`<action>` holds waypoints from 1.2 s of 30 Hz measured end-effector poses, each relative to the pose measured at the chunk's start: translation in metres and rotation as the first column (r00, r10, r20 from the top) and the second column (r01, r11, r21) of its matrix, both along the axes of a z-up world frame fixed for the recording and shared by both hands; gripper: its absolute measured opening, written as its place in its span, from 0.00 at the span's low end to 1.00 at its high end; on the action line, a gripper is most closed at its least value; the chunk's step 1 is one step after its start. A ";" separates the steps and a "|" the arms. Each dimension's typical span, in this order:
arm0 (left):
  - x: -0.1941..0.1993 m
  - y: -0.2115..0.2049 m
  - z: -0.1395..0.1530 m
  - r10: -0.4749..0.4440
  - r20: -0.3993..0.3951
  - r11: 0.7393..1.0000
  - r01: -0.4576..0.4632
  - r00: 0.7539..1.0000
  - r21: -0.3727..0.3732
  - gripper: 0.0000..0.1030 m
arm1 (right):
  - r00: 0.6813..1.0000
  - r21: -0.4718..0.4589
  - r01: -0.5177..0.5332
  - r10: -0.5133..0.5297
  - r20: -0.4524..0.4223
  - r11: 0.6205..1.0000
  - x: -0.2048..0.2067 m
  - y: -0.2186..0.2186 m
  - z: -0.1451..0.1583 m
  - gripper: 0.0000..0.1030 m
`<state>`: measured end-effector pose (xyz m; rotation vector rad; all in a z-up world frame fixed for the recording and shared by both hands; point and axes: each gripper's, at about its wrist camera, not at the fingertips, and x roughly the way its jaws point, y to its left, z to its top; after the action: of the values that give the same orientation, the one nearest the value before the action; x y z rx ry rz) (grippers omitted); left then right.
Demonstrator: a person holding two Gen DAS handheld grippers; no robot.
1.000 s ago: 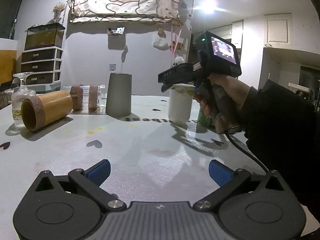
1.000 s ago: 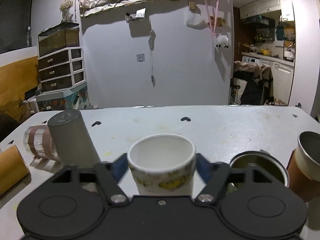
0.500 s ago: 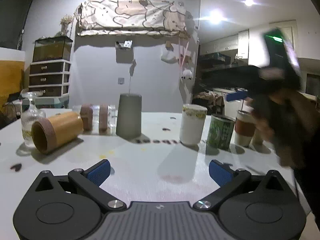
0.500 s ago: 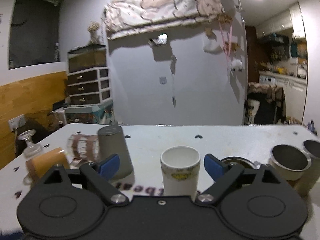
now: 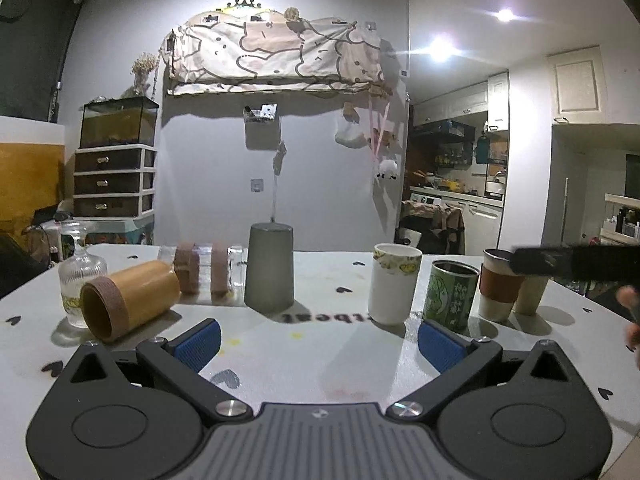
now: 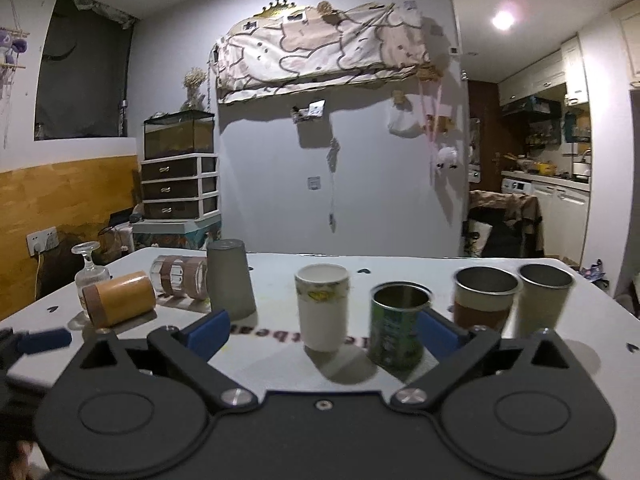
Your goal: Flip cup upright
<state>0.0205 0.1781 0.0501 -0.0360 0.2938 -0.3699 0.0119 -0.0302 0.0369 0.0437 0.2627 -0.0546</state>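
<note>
- My right gripper point(image 6: 325, 330) is spread wide with nothing between its blue pads point(image 6: 208, 330).
- The white cup point(image 6: 322, 307) stands upright on the table point(image 6: 560, 360), mouth up, just ahead of that gripper and roughly centred in its gap, clear of both pads.
- The green tin point(image 6: 397, 326) stands just right of the white cup, close in front of my right-hand pad; whether it touches I cannot tell.
- Further right I see a brown-sleeved cup point(image 6: 484, 300) and a beige cup point(image 6: 542, 300), both mouth up.
- My left gripper point(image 5: 319, 345) is also released and empty, low over the table.
- From it, the white cup point(image 5: 394, 288) sits ahead and to the right, near the right pad.
- Ahead of the left gripper a grey cup point(image 5: 269, 267) stands mouth down; to its left a bamboo cup point(image 5: 128, 300) lies on its side.
</note>
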 end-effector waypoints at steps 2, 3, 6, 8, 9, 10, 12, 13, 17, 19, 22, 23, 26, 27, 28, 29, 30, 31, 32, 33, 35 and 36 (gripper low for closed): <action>-0.001 0.000 0.002 0.004 0.003 1.000 -0.004 1.000 0.000 1.00 | 1.000 0.001 0.015 -0.015 0.008 1.000 -0.011 -0.004 -0.002 1.00; -0.002 -0.001 0.003 0.004 0.005 1.000 -0.004 1.000 0.002 1.00 | 1.000 -0.002 0.023 -0.023 0.008 1.000 -0.015 -0.005 -0.004 1.00; -0.004 -0.003 0.006 0.005 0.008 1.000 -0.005 1.000 0.006 1.00 | 0.999 -0.005 0.036 -0.036 0.004 0.999 -0.026 -0.008 -0.010 1.00; -0.005 -0.005 0.008 0.006 0.006 1.000 -0.006 1.000 0.007 1.00 | 0.999 0.000 0.042 -0.042 0.001 0.999 -0.030 -0.009 -0.012 1.00; -0.006 -0.005 0.009 0.006 0.005 1.000 -0.006 1.000 0.007 1.00 | 0.999 0.003 0.044 -0.044 0.002 0.999 -0.032 -0.010 -0.013 1.00; -0.004 -0.003 0.007 0.004 0.005 1.000 -0.004 1.000 0.004 1.00 | 0.999 0.006 0.045 -0.045 0.004 0.999 -0.036 -0.011 -0.015 1.00; -0.005 -0.003 0.006 0.008 0.007 1.000 -0.008 1.000 0.007 1.00 | 0.999 0.012 0.049 -0.049 0.007 0.999 -0.039 -0.013 -0.016 1.00; -0.006 -0.004 0.007 0.010 0.008 1.000 -0.010 1.000 0.009 1.00 | 0.999 0.014 0.048 -0.048 0.006 0.999 -0.041 -0.013 -0.017 1.00; -0.009 -0.007 0.010 0.018 0.007 1.000 -0.018 1.000 0.011 1.00 | 0.999 0.003 0.054 -0.054 0.003 0.999 -0.046 -0.011 -0.020 1.00; -0.010 -0.008 0.010 0.022 0.006 1.000 -0.022 1.000 0.013 1.00 | 0.998 0.001 0.057 -0.057 0.005 0.998 -0.047 -0.011 -0.020 1.00; -0.010 -0.008 0.011 0.026 0.006 1.000 -0.026 1.000 0.017 1.00 | 0.998 0.001 0.058 -0.058 0.005 0.998 -0.047 -0.011 -0.021 1.00; -0.011 -0.008 0.011 0.026 0.006 1.000 -0.026 1.000 0.017 1.00 | 0.998 -0.001 0.059 -0.059 0.005 0.998 -0.047 -0.011 -0.021 1.00; -0.010 -0.008 0.011 0.025 0.005 1.000 -0.026 1.000 0.017 1.00 | 0.999 -0.001 0.053 -0.053 0.003 0.999 -0.048 -0.011 -0.021 1.00; -0.011 -0.008 0.011 0.025 0.006 1.000 -0.025 1.000 0.017 1.00 | 0.999 -0.001 0.052 -0.052 0.003 0.999 -0.049 -0.011 -0.021 1.00; -0.010 -0.008 0.011 0.026 0.005 1.000 -0.026 1.000 0.017 1.00 | 0.999 -0.002 0.050 -0.050 0.003 0.999 -0.050 -0.012 -0.021 1.00; -0.011 -0.008 0.011 0.026 0.005 1.000 -0.026 1.000 0.017 1.00 | 0.999 -0.002 0.048 -0.048 0.003 0.999 -0.051 -0.012 -0.021 1.00; -0.010 -0.008 0.011 0.026 0.005 1.000 -0.026 1.000 0.017 1.00 | 0.999 -0.002 0.047 -0.047 0.002 0.999 -0.052 -0.012 -0.021 1.00; -0.010 -0.008 0.011 0.026 0.004 1.000 -0.026 1.000 0.017 1.00 | 0.999 -0.001 0.047 -0.047 0.002 0.999 -0.052 -0.013 -0.021 1.00; -0.011 -0.008 0.011 0.026 0.003 1.000 -0.026 1.000 0.017 1.00 | 0.999 -0.001 0.047 -0.047 0.001 0.999 -0.052 -0.014 -0.022 1.00; -0.011 -0.008 0.011 0.027 0.003 0.999 -0.027 1.000 0.017 1.00 | 0.999 -0.002 0.047 -0.047 0.001 0.999 -0.052 -0.012 -0.021 1.00; -0.011 -0.008 0.011 0.028 0.002 0.999 -0.028 1.000 0.017 1.00 | 0.999 -0.002 0.047 -0.047 0.002 0.999 -0.053 -0.012 -0.021 1.00; -0.011 -0.008 0.011 0.029 0.000 0.999 -0.029 1.000 0.018 1.00 | 0.999 -0.003 0.047 -0.047 0.002 0.999 -0.052 -0.012 -0.021 1.00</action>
<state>0.0098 0.1697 0.0607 -0.0227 0.2962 -0.3386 -0.0404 -0.0423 0.0156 0.0472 0.2599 -0.1015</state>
